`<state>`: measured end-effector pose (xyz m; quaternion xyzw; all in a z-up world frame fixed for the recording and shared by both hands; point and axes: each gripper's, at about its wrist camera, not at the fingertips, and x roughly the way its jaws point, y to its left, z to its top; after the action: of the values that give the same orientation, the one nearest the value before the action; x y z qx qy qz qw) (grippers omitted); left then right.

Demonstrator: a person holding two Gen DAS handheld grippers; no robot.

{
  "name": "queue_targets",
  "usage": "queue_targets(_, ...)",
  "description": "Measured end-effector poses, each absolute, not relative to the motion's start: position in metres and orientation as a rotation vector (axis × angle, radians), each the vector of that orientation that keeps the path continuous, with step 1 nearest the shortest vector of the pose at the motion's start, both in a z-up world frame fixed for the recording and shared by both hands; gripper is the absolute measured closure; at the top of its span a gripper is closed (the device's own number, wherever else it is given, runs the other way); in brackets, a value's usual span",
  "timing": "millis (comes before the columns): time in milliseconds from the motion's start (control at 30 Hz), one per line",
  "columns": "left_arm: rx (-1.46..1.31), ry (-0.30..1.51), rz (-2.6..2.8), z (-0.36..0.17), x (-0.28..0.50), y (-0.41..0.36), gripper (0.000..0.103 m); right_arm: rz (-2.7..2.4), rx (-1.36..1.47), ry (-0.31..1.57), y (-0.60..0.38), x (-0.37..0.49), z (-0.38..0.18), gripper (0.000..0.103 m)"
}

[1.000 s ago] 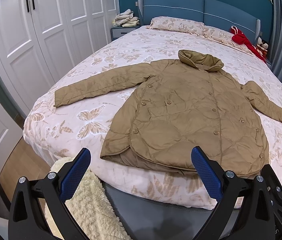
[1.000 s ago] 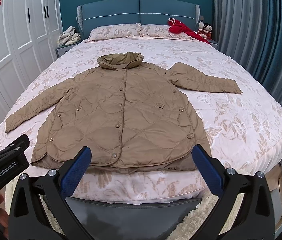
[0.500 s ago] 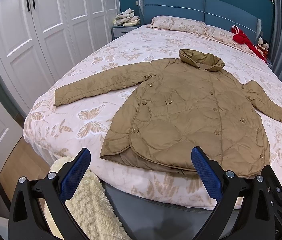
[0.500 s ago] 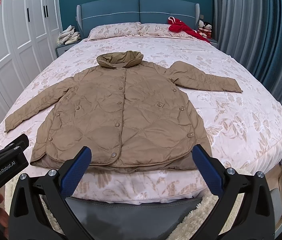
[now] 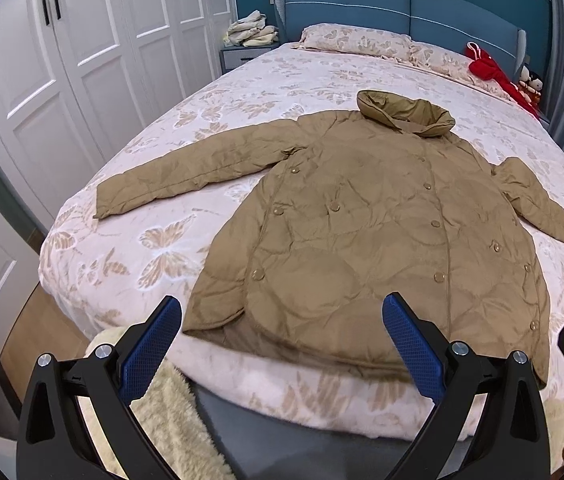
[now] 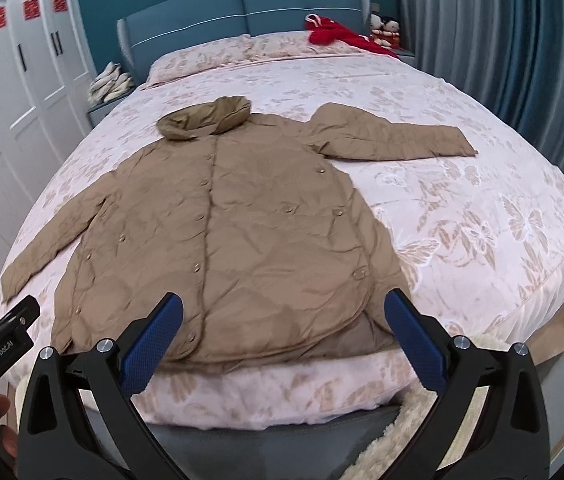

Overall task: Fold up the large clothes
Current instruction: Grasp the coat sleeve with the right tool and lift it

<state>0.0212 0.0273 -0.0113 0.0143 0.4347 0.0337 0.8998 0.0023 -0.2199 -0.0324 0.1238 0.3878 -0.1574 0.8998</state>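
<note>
On the bed (image 5: 129, 264), a tan coat (image 5: 382, 232) lies flat; both tools gape wide, empty.

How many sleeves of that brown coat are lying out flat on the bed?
2. One sleeve stretches toward the wardrobe side; the other sleeve points toward the curtain side. Both lie spread on the bed, none hidden.
</note>
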Motion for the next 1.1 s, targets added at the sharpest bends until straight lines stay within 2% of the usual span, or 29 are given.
queue_targets(200,0.018,0.915,0.039,-0.018,0.053,0.013,0.005,-0.295,0.383,0.774,-0.281,0.039,-0.037,0.005)
queue_targets(500,0.017,0.912,0.016,-0.030,0.103,-0.004,0.005,-0.521,0.892,0.688,-0.503,0.097,-0.104,0.005)
queue_targets(800,-0.057,0.961,0.057,-0.057,0.146,-0.008,0.005,-0.742,0.952,0.596,-0.639,0.139,-0.145,0.005)
queue_targets(933,-0.057,0.980,0.085,-0.070,0.160,-0.011,0.005,-0.755,0.950,0.587,-0.671,0.159,-0.157,0.013)
queue_targets(1000,-0.066,0.994,0.097,-0.077,0.167,-0.012,0.005,-0.762,0.962,0.593,-0.686,0.168,-0.166,0.023)
queue_targets(1100,-0.075,1.019,0.105,-0.086,0.176,-0.015,0.005,-0.770,0.987,0.584,-0.698,0.175,-0.177,0.025)
